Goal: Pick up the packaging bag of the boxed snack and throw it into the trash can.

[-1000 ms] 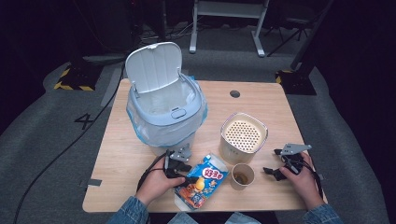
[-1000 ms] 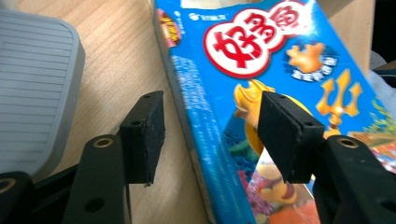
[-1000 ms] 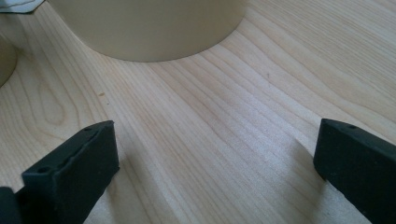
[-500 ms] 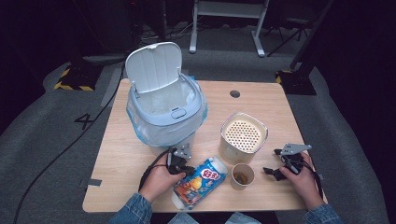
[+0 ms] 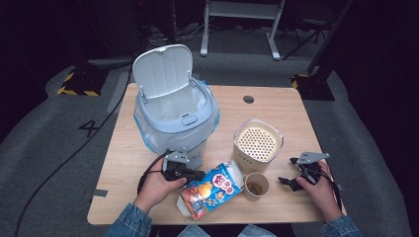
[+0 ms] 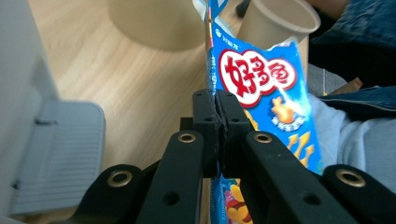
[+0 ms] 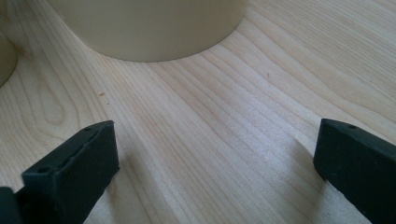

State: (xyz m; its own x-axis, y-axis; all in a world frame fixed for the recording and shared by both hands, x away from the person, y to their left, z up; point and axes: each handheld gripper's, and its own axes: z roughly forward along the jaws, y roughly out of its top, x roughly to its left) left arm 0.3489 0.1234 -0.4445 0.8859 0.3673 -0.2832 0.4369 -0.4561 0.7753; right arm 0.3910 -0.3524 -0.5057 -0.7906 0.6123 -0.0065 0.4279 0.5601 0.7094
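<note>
A blue snack bag (image 5: 212,190) with red lettering hangs tilted just above the table's front edge, in front of the person. My left gripper (image 5: 200,175) holds its left edge. In the left gripper view the jaws have just been closing and now pinch the bag's (image 6: 261,79) thin seam, the left gripper (image 6: 216,100) shut on it. My right gripper (image 5: 290,171) rests low at the front right, jaws wide apart. In its own view the right gripper (image 7: 215,140) has only bare wood between the jaws.
A white bin (image 5: 173,113) with its lid raised and a plastic liner stands at the back left of the wooden table (image 5: 296,113). A beige canister (image 5: 258,143) with a perforated lid sits right of centre, a paper cup (image 5: 257,186) just in front of it.
The left gripper closed on the snack bag's edge and rose, lifting that side of the bag off the table. The right gripper stayed still.
</note>
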